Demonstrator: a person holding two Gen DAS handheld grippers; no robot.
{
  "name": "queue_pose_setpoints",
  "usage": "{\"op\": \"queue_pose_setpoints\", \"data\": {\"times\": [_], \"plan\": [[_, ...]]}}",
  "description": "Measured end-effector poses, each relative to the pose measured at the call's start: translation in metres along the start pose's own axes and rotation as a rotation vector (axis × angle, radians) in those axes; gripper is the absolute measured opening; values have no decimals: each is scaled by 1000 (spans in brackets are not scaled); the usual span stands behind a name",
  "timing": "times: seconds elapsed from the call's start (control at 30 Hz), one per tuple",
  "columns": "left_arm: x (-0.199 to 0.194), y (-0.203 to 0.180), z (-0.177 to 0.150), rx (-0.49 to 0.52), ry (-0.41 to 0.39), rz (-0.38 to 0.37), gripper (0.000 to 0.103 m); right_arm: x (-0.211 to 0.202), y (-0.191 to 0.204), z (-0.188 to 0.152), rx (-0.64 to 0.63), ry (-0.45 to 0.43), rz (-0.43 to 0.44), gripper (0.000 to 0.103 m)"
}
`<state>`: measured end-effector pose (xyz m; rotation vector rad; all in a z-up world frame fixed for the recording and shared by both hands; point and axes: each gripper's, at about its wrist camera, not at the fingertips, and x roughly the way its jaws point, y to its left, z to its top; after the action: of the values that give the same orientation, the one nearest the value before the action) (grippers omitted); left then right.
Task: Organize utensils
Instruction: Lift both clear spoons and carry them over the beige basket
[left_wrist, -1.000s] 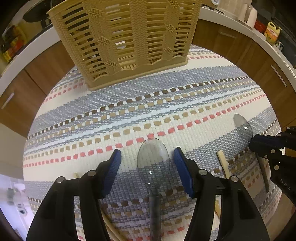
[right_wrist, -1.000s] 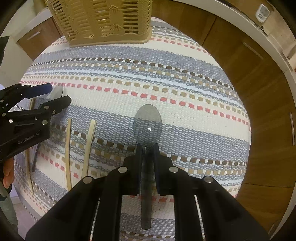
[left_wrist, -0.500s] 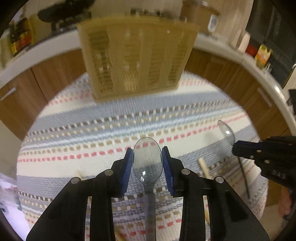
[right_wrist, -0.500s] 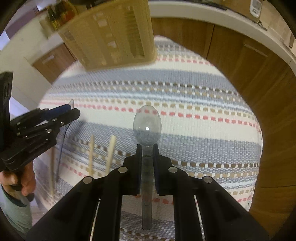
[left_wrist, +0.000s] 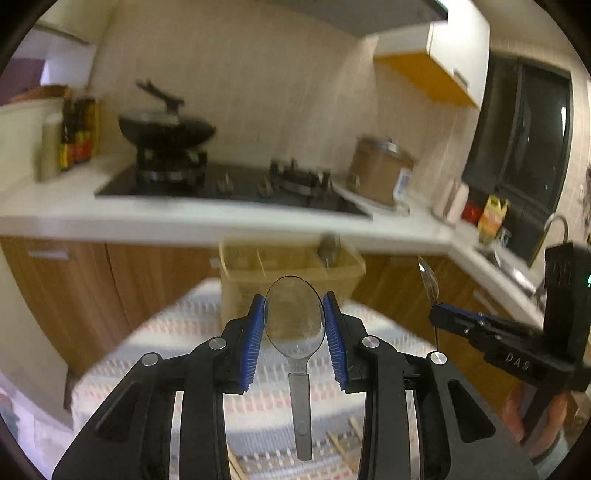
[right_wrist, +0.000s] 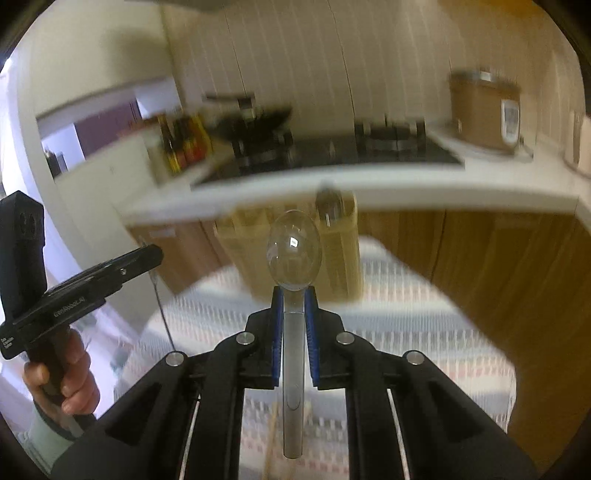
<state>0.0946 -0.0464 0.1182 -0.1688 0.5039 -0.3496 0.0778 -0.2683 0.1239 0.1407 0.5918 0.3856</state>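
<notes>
My left gripper (left_wrist: 294, 321) is shut on the bowl of a clear plastic spoon (left_wrist: 294, 317), held in the air above the striped cloth. My right gripper (right_wrist: 294, 299) is shut on the neck of a second clear spoon (right_wrist: 294, 251), also lifted. A beige slotted utensil basket (left_wrist: 255, 273) stands at the far end of the table; it also shows in the right wrist view (right_wrist: 340, 254), with a dark spoon (right_wrist: 328, 205) standing in it. Each gripper appears in the other's view: the right gripper (left_wrist: 437, 314) and the left gripper (right_wrist: 155, 254).
Wooden chopsticks (left_wrist: 343, 446) lie on the striped cloth (left_wrist: 177, 332) below. Behind the table run a white counter (left_wrist: 184, 221) with a hob and wok (left_wrist: 166, 129), a brown rice cooker (left_wrist: 380, 173), bottles (left_wrist: 74, 136) and wooden cabinets (right_wrist: 498, 266).
Both grippers have lifted off the cloth with their spoons and tilted up to face the basket and counter. The left gripper closed on its spoon during the last second.
</notes>
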Motion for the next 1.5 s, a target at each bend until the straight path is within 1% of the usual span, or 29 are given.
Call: {"op": "queue_pose_setpoints", "data": {"times": [0.1,0.2,0.3,0.37,0.47,0.57,0.63,0.7,0.8,0.87,0.97,1.07,1.13,1.27,1.4,1.5], "plan": [[-10,3,28,12,-84,33,30,7,0,19,21,-63,11,10],[-13,6,50,19,-139,50,30,15,-1,38,26,-119,6,10],[-10,9,72,18,-191,58,30,30,-3,51,37,-153,10,10],[-2,9,85,17,-213,52,30,39,-7,61,35,-178,11,10],[13,10,98,16,-245,39,30,55,-10,77,33,-205,3,10],[28,12,108,11,-281,39,30,66,-16,89,31,-229,-20,10],[39,14,112,10,-297,51,30,75,-18,95,16,-258,-54,10],[50,16,115,14,-306,63,30,84,-17,98,-22,-281,-81,10],[65,19,112,24,-320,97,30,104,-15,100,-73,-293,-130,10],[76,22,109,26,-319,115,30,116,-23,99,-51,-282,-118,10],[90,29,104,16,-303,120,30,130,-36,92,-27,-279,-118,10],[101,34,100,12,-292,130,30,140,-41,84,-36,-292,-134,10],[107,37,96,7,-284,129,30,142,-39,79,-59,-311,-149,10],[118,41,90,-2,-266,127,30,152,-34,70,-109,-305,-159,10],[122,41,83,5,-259,123,30,153,-29,60,-135,-301,-164,10],[122,43,79,7,-246,103,31,152,-27,53,-155,-291,-168,10]]}}
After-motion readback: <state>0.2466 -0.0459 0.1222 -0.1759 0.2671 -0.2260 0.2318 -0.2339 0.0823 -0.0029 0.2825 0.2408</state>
